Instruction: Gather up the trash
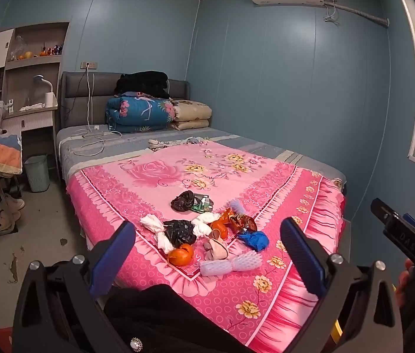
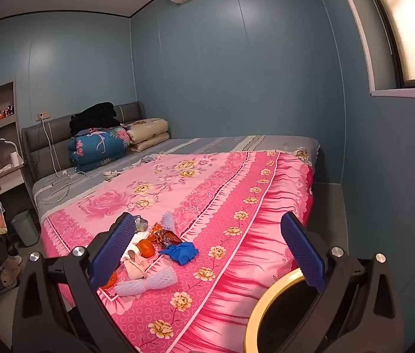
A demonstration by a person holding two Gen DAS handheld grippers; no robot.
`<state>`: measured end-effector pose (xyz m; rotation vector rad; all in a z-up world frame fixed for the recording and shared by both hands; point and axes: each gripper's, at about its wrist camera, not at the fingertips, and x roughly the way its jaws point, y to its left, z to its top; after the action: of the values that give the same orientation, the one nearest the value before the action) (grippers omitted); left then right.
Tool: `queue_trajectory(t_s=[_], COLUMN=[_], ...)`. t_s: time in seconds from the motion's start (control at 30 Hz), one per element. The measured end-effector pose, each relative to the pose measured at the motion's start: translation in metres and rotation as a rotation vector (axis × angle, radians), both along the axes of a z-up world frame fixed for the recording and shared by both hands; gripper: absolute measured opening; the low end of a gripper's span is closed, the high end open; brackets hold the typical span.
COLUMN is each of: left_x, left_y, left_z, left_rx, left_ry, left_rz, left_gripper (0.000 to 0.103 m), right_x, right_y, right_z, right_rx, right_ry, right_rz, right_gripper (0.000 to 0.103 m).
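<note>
While both my left jaws (image 1: 207,253) and right jaws (image 2: 207,250) stand spread wide with nothing between them, the collecting looks barely started, as I judge it. The trash pile (image 1: 207,235) lies on the pink bedspread (image 1: 178,176), low in the middle of the left view: black bags, white wads, orange peel, a blue glove (image 2: 181,252), foam netting. A gold-rimmed bin (image 2: 269,300) waits at lower right of the right view; every piece is yet to go in.
</note>
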<state>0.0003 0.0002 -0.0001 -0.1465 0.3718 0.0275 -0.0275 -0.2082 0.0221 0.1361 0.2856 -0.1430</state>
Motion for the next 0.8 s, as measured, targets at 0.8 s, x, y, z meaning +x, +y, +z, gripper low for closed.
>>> queue_trajectory(t_s=[0.8], left_x=[0.002], left_y=[-0.003], left_z=[-0.008], left_rx=[-0.012], left_ry=[0.008], left_rz=[0.000], left_gripper=[0.095], right_x=[0.000], right_y=[0.001], right_z=[0.000], right_rx=[0.004], right_ry=[0.006], right_rz=[-0.001], right_gripper=[0.095])
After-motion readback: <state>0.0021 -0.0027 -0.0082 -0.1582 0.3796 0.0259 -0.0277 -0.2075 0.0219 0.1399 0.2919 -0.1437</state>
